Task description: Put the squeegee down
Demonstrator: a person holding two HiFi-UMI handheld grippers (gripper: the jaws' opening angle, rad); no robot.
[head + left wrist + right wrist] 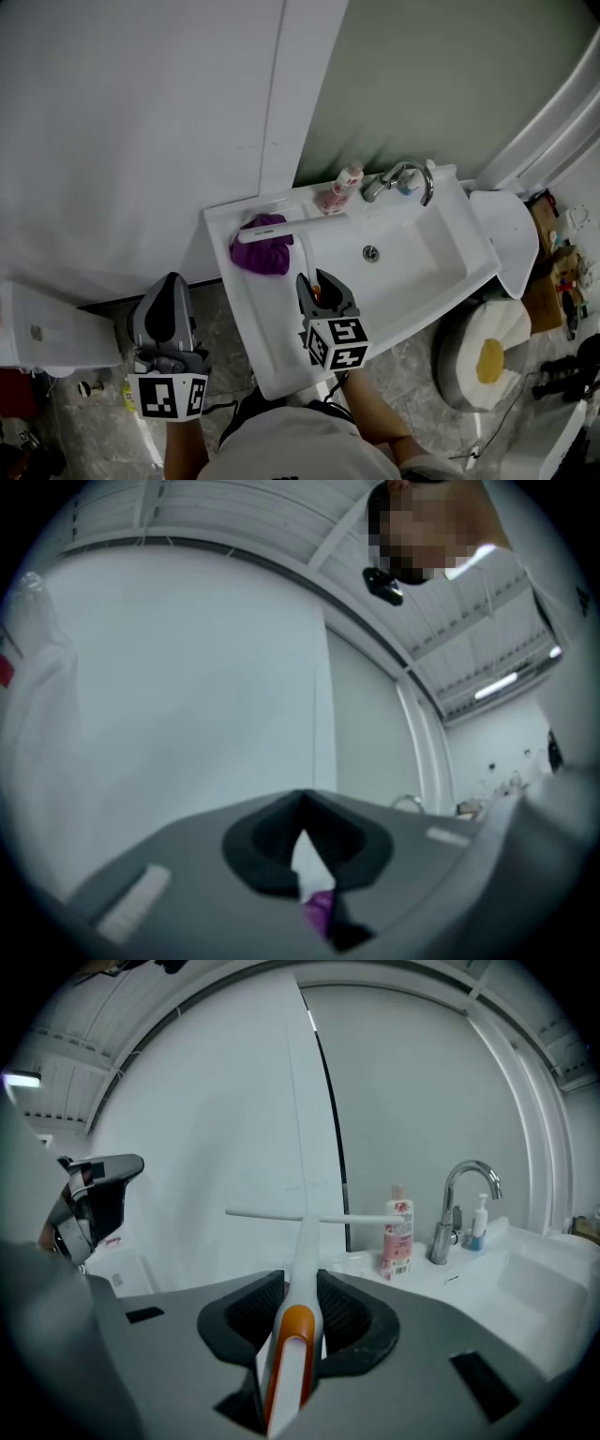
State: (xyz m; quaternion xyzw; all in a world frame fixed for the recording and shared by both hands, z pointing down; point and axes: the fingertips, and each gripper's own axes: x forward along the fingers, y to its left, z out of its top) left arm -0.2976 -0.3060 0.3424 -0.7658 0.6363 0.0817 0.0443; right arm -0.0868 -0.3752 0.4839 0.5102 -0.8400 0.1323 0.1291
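Observation:
The squeegee (292,227) is white with an orange-trimmed handle, and its blade lies crosswise over the sink's back-left rim next to a purple cloth (262,247). My right gripper (317,287) is over the front of the white sink (274,367), shut on the squeegee's handle. In the right gripper view the squeegee (305,1241) runs straight out from between the jaws of the right gripper (300,1293). My left gripper (170,287) hangs left of the sink over the floor, shut and holding nothing. In the left gripper view only a narrow slit shows at the left gripper (302,810), with the purple cloth (320,909) visible through it.
A chrome faucet (405,176) and a pink-labelled bottle (343,187) stand on the sink's back rim. The right gripper view also shows a small pump bottle (479,1217) beside the faucet (466,1202). A round white bin (492,349) sits right of the sink. The wall rises behind.

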